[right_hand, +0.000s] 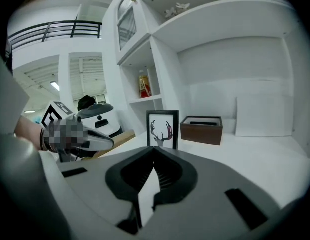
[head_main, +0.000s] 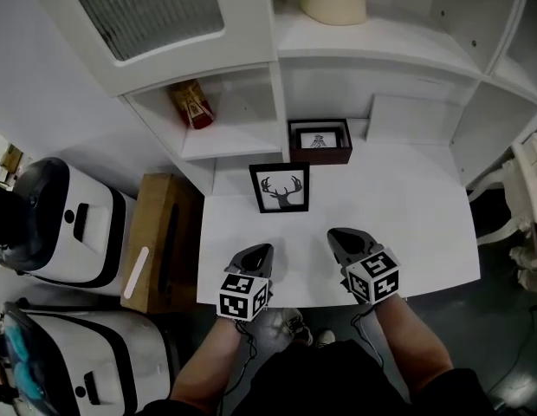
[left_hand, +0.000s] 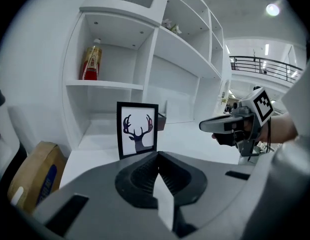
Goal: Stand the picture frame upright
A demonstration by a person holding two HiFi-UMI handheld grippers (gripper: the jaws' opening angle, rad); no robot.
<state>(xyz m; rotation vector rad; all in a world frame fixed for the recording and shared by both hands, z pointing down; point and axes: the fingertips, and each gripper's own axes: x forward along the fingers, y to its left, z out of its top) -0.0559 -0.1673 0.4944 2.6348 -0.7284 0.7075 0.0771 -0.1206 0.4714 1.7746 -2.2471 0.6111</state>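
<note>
**Holding both tongs shut, short of the upright frame**

Head view: the picture frame (head_main: 280,188) stands upright on the white desk top (head_main: 407,224), near the shelf unit at the back. It has a thin black rectangular border round a white print of a dark antlered deer head. The left gripper (head_main: 263,250) and right gripper (head_main: 335,234) sit side by side near the desk's front edge, well apart from the frame and pointing toward it. Each has a grey body and a cube with square markers. Behind the frame lies a dark brown wooden box (head_main: 320,141), open at the top.

Left gripper view: the ribbed black pads meet with nothing between them. The frame stands ahead and slightly left of the jaw tips, with its glossy face turned toward the camera. A red-labelled bottle (left_hand: 91,62) stands in the shelf compartment above.

Right gripper view: these jaws are also pressed together and empty. The frame stands straight ahead beyond the tips, with the brown box just to its right.
</note>
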